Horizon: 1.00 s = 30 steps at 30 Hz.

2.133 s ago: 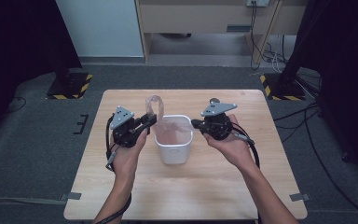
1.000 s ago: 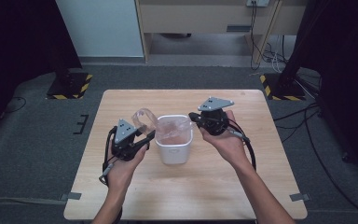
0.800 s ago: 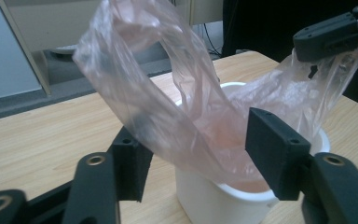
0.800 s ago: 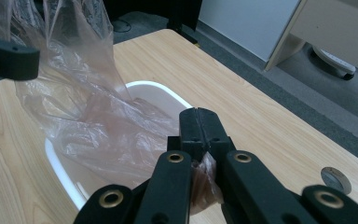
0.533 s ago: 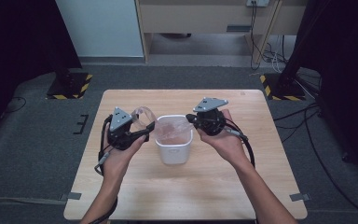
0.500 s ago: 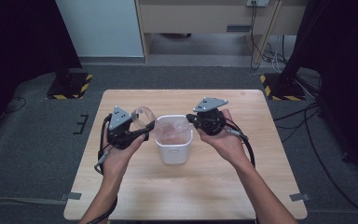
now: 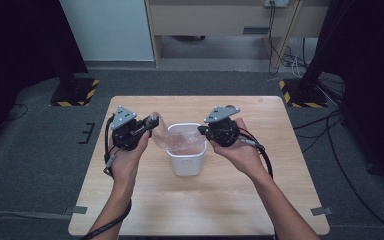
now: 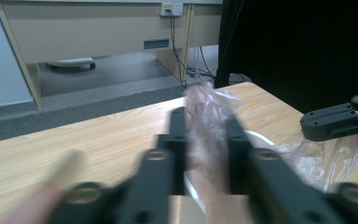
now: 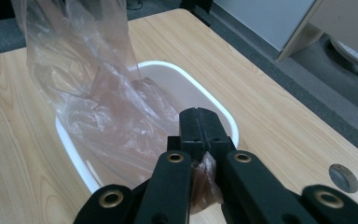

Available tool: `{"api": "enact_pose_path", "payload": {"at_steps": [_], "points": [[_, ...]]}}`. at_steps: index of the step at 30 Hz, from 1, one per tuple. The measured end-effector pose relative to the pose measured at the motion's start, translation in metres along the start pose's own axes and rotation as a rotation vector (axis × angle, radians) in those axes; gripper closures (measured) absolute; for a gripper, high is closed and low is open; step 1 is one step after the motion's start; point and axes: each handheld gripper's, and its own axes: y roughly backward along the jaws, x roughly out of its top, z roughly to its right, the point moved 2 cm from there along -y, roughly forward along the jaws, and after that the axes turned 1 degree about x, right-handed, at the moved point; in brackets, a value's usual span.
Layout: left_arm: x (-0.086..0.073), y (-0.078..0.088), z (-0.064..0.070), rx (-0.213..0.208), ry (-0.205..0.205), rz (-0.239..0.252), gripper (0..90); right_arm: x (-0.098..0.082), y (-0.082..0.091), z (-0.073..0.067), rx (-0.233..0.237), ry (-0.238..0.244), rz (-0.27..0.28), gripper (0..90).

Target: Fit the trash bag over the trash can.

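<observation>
Table (image 7: 240, 200), white bin (image 7: 186, 162) at centre, clear plastic bag (image 7: 172, 142) draped inside. Left hand-held gripper (image 7: 149, 126), jaws just closing, pinches the bag's left edge; right hand-held gripper (image 7: 203, 131) clamps the right. Judgement: spread evenly, fold over rim without tearing.

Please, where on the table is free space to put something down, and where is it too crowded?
The table is bare between the white bin and its near edge, bordered by the two forearms. The back strip behind the bin is free too, and so are both far corners. It is crowded around the bin: the left claw and right claw both hold the plastic bag there.
</observation>
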Motion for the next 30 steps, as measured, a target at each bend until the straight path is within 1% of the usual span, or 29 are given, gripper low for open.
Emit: {"api": "enact_pose_path", "payload": {"at_steps": [1,2,4,5,7,9,13,16,18,21,24,26,27,30], "points": [[0.000,0.000,0.001,0.013,0.009,0.004,87.4,-0.001,0.000,0.001,0.003,0.001,-0.004,90.0],[-0.001,0.001,0.001,0.027,0.025,-0.003,88.7,-0.002,0.001,0.002,0.004,-0.001,-0.003,90.0],[-0.002,0.001,-0.002,0.049,0.043,-0.013,89.3,-0.004,0.004,0.005,-0.002,-0.010,-0.005,90.0],[-0.003,0.001,-0.003,0.050,0.050,-0.020,89.4,-0.006,0.005,0.008,-0.005,-0.022,0.001,90.0],[-0.006,-0.001,-0.003,0.049,0.046,-0.040,89.5,-0.007,0.009,0.013,-0.015,-0.039,0.013,90.0],[-0.010,-0.005,-0.001,0.046,0.044,-0.059,89.5,-0.008,0.011,0.015,-0.027,-0.045,0.022,90.0],[-0.013,-0.009,0.000,0.036,0.064,-0.055,89.5,-0.009,0.011,0.017,-0.041,-0.036,0.017,90.0],[-0.014,-0.011,-0.002,0.043,0.074,-0.054,89.5,-0.009,0.011,0.016,-0.032,-0.037,0.038,89.0],[-0.014,-0.012,-0.003,0.053,0.082,-0.052,89.5,-0.009,0.011,0.016,-0.037,-0.037,0.046,84.0],[-0.013,-0.012,-0.006,0.065,0.089,-0.053,89.5,-0.009,0.011,0.016,-0.043,-0.039,0.063,72.6],[-0.014,-0.013,-0.009,0.073,0.094,-0.057,89.5,-0.012,0.011,0.016,-0.040,-0.046,0.066,68.7],[-0.015,-0.015,-0.010,0.075,0.098,-0.061,89.5,-0.012,0.011,0.014,-0.030,-0.039,0.063,67.5],[-0.016,-0.015,-0.011,0.073,0.096,-0.068,89.5,-0.012,0.011,0.014,-0.033,-0.032,0.065,68.2],[-0.018,-0.017,-0.011,0.065,0.109,-0.063,89.5,-0.011,0.010,0.013,-0.022,-0.020,0.066,79.9]]}}
